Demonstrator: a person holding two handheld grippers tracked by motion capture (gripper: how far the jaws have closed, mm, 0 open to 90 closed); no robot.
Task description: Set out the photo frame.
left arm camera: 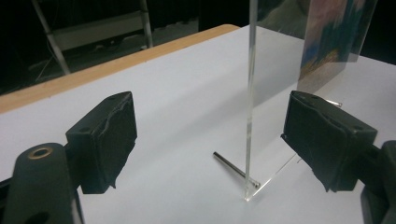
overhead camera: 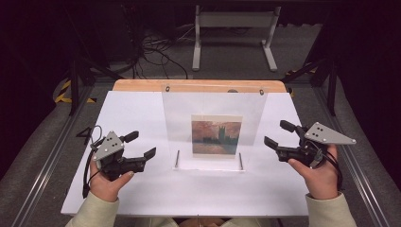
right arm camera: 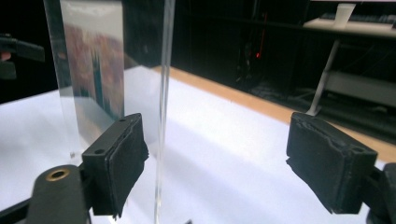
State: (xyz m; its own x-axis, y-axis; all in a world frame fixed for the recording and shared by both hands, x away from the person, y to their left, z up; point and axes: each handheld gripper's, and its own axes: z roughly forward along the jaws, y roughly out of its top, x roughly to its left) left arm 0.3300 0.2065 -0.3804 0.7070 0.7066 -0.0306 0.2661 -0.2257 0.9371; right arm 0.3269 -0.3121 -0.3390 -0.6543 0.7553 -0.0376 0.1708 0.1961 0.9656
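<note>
Evidently ungrasped: acrylic picture stand (overhead camera: 213, 127) upright; left hand-held gripper (overhead camera: 141, 145) at 9 o'clock, right hand-held gripper (overhead camera: 279, 135) at 3 o'clock, both released.

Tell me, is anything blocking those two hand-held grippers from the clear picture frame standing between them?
Nothing visible does. The left hand-held gripper and right hand-held gripper sit open on either side of the upright clear frame, with bare white tabletop between each and the frame's side edges.
</note>
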